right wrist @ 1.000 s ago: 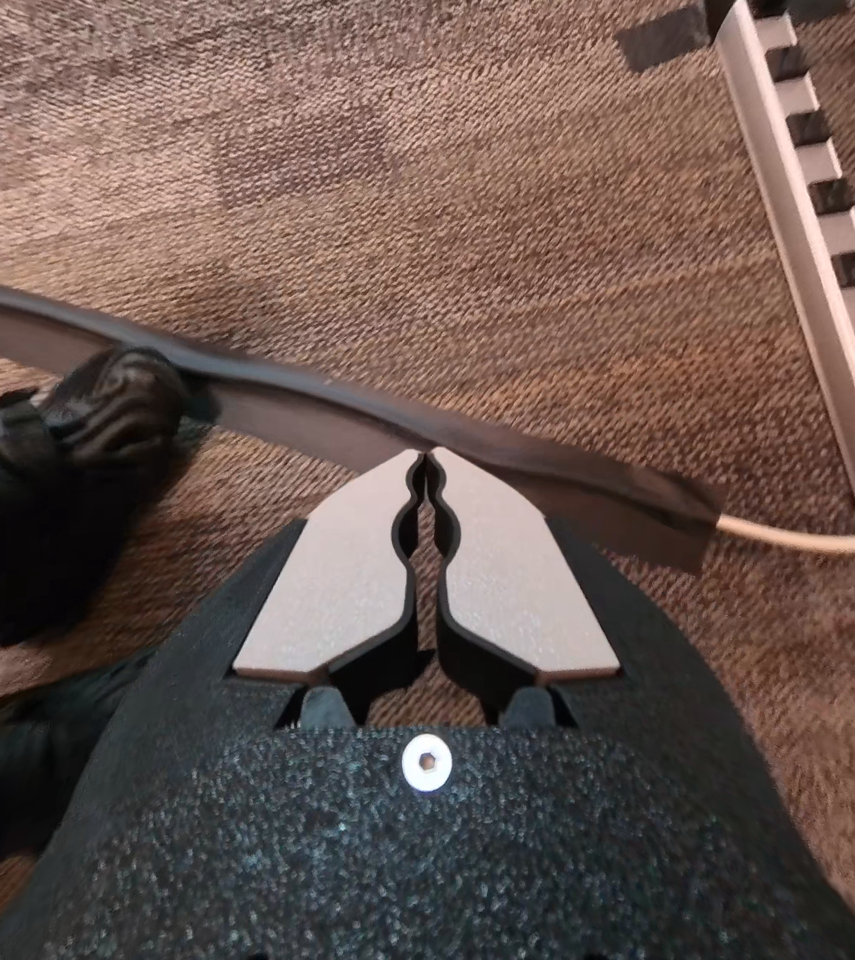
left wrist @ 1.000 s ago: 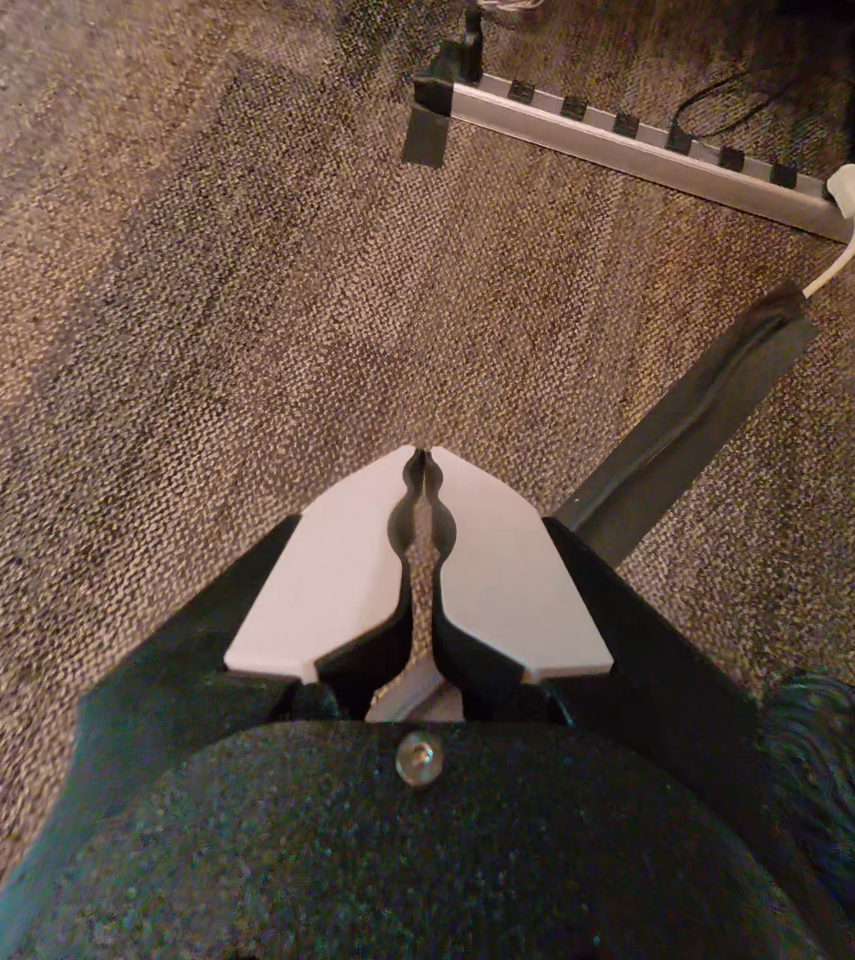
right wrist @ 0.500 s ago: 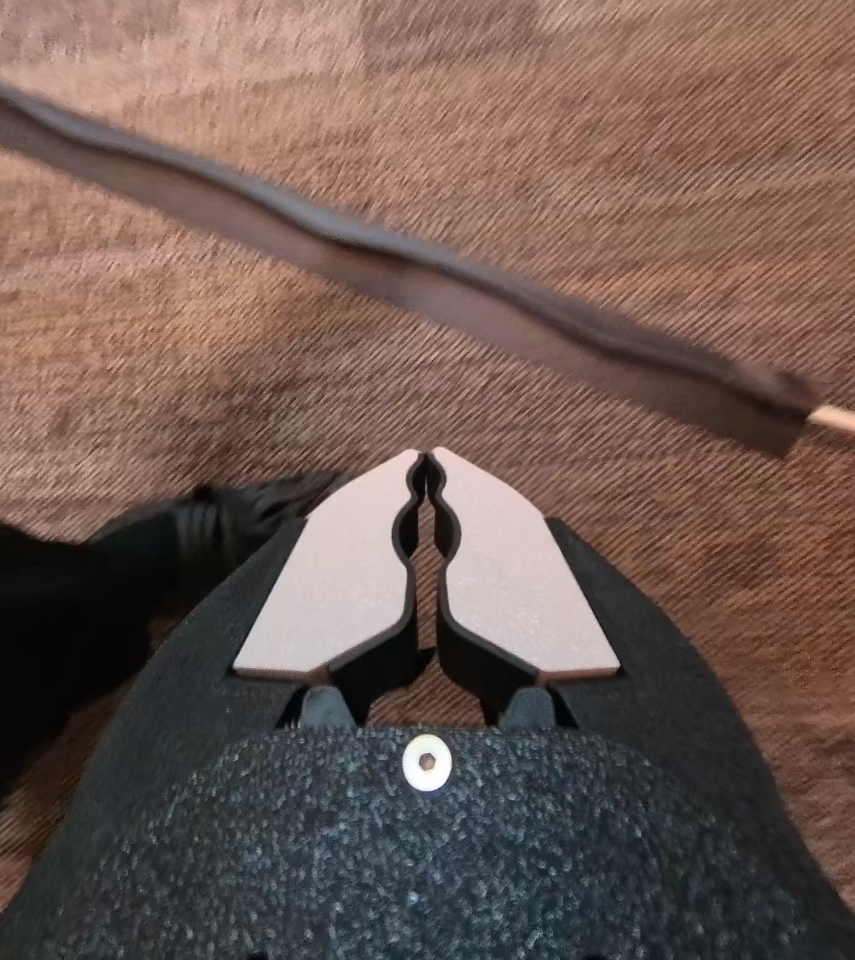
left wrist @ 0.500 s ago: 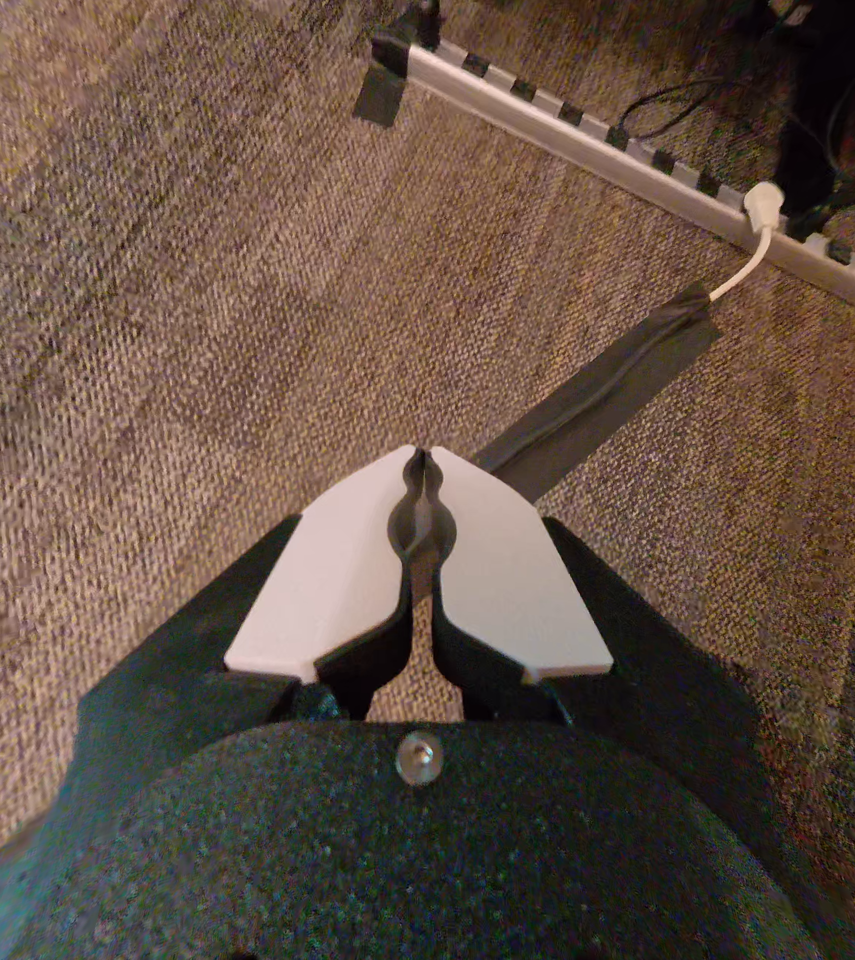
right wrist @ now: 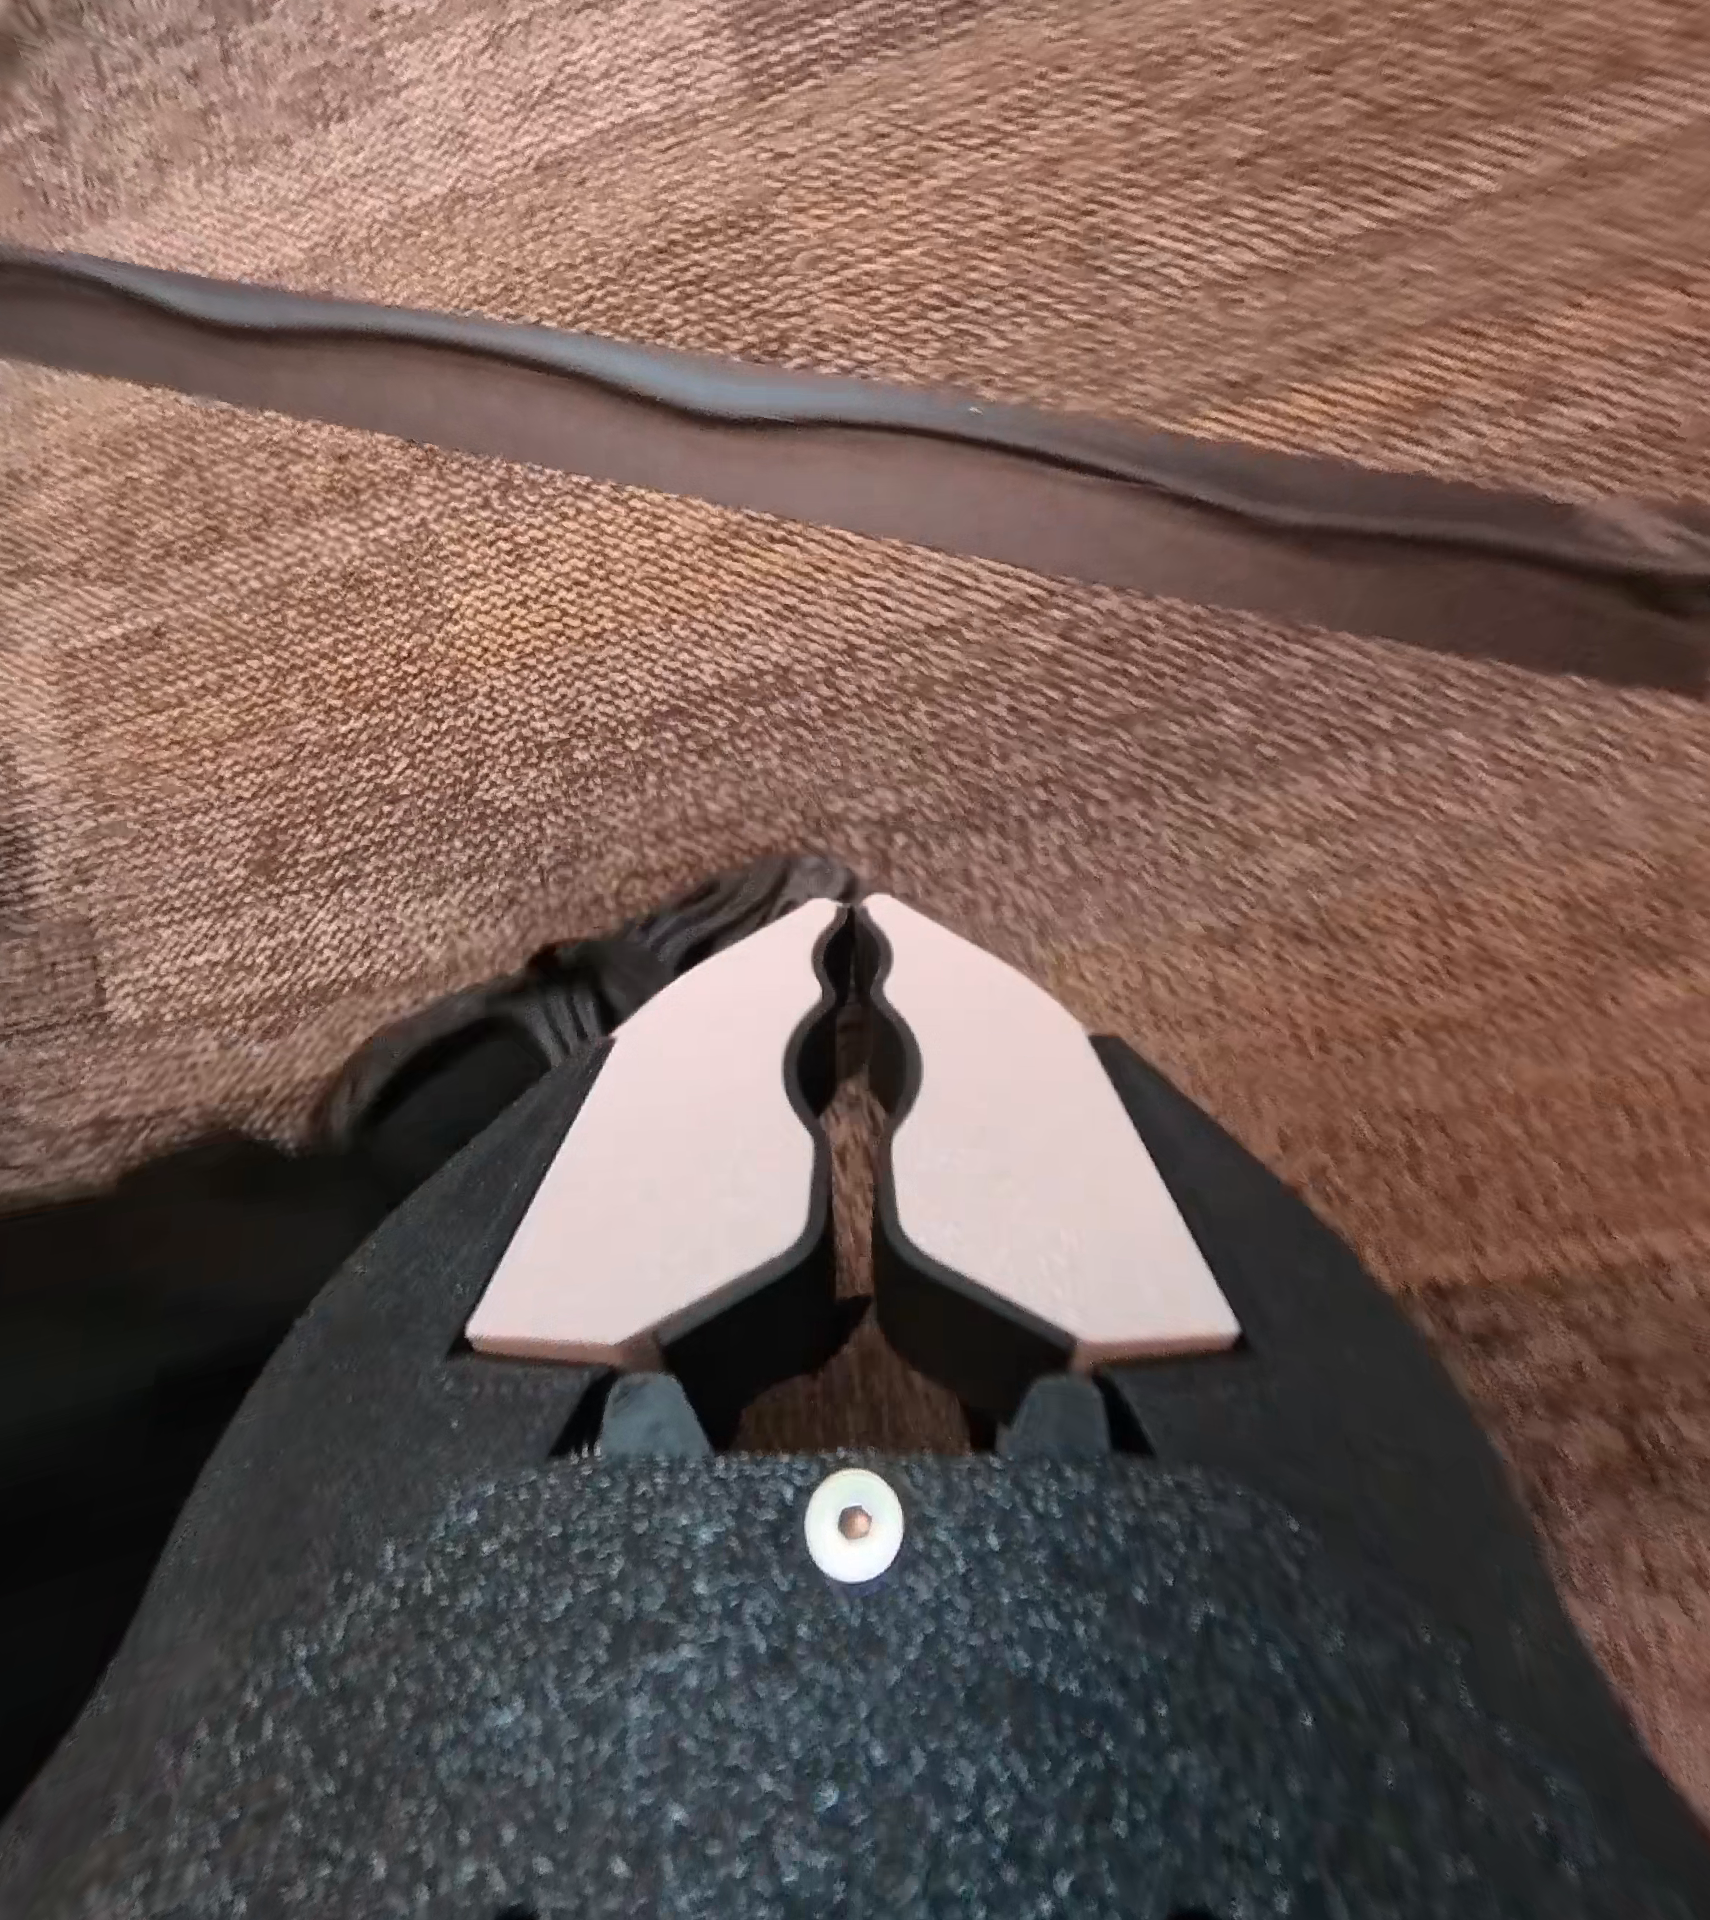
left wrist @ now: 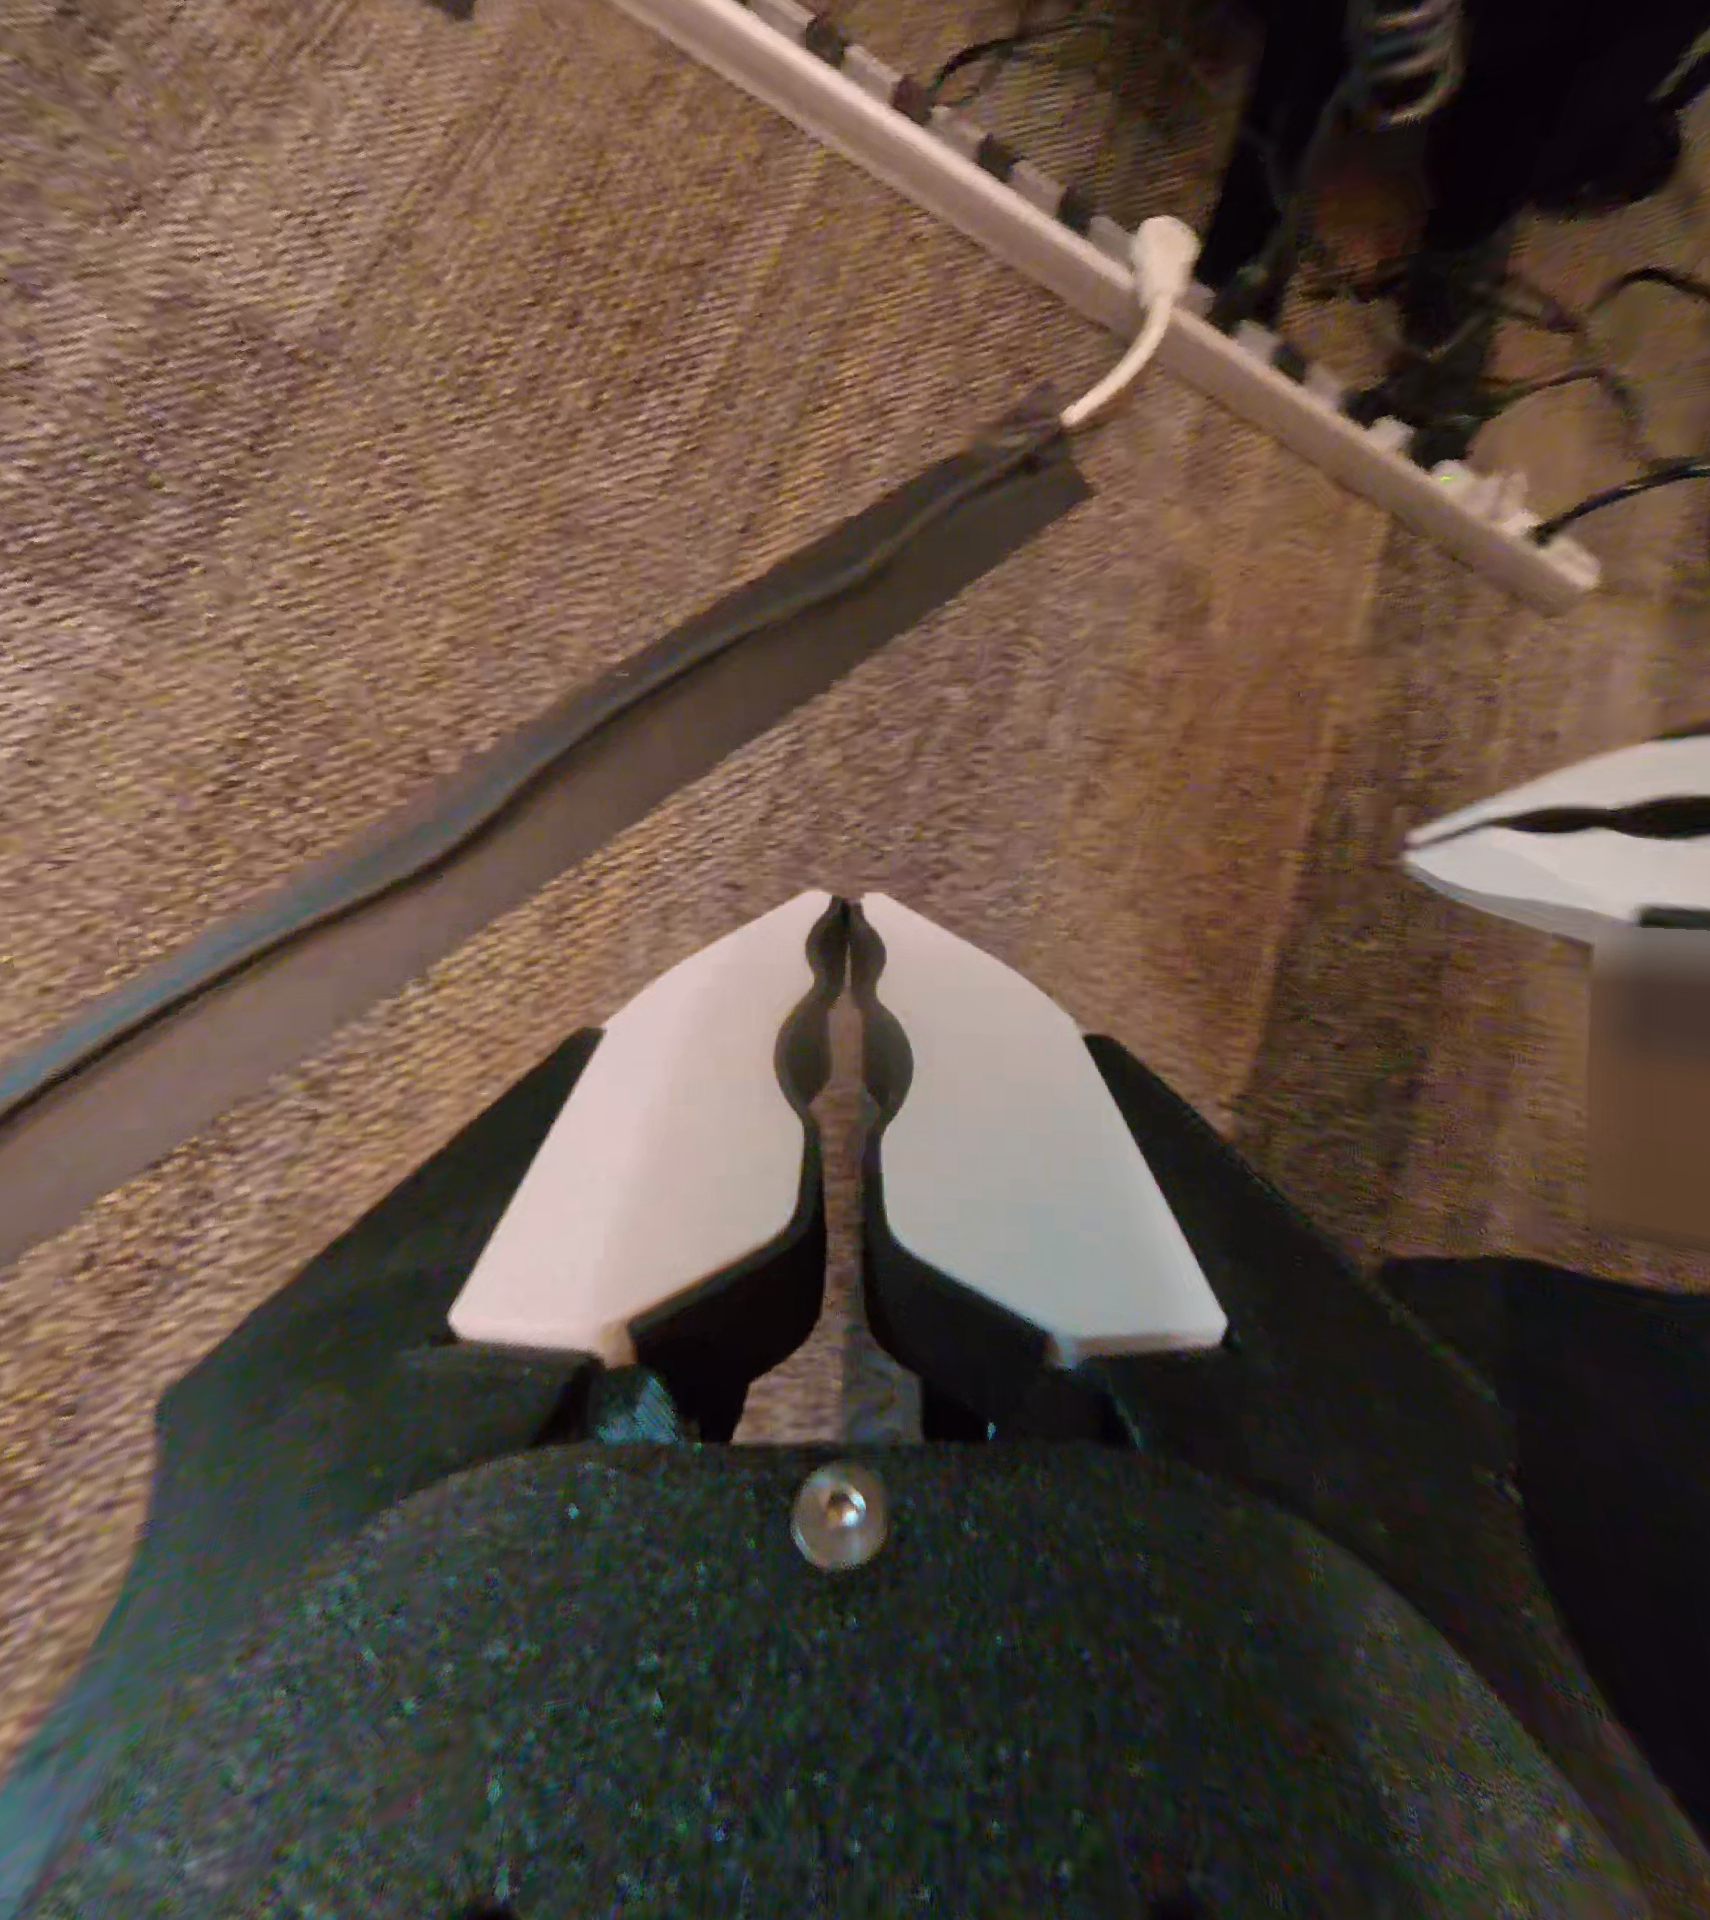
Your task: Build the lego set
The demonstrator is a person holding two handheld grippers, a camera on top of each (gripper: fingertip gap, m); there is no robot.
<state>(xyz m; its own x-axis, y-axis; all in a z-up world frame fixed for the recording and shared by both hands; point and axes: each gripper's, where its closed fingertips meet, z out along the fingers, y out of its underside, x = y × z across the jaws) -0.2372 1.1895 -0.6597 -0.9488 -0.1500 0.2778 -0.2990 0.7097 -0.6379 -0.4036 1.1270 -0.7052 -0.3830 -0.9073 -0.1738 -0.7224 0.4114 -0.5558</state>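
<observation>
No lego pieces show in either view. My left gripper [left wrist: 849, 906] is shut and empty, held above brown carpet [left wrist: 311, 312]. My right gripper [right wrist: 851, 906] is shut and empty too, above the same carpet [right wrist: 934, 208]. The right gripper also shows at the right edge of the left wrist view [left wrist: 1422, 842], its white fingers [left wrist: 1661, 769] pointing left and closed.
A strip of black tape [left wrist: 539, 748] covers a cable across the carpet; it also crosses the right wrist view [right wrist: 830, 457]. A white cable [left wrist: 1131, 353] runs from it to a grey power strip [left wrist: 1090, 260] with dark cords [left wrist: 1453, 208] behind. A black shoe [right wrist: 539, 1029] lies left of the right gripper. One gripper's finger ends stand about 20 cm off the other's.
Both grippers have swung across the floor: the tape strip and power strip have shifted in both views, and the right gripper has come into the left wrist view. Both stay shut.
</observation>
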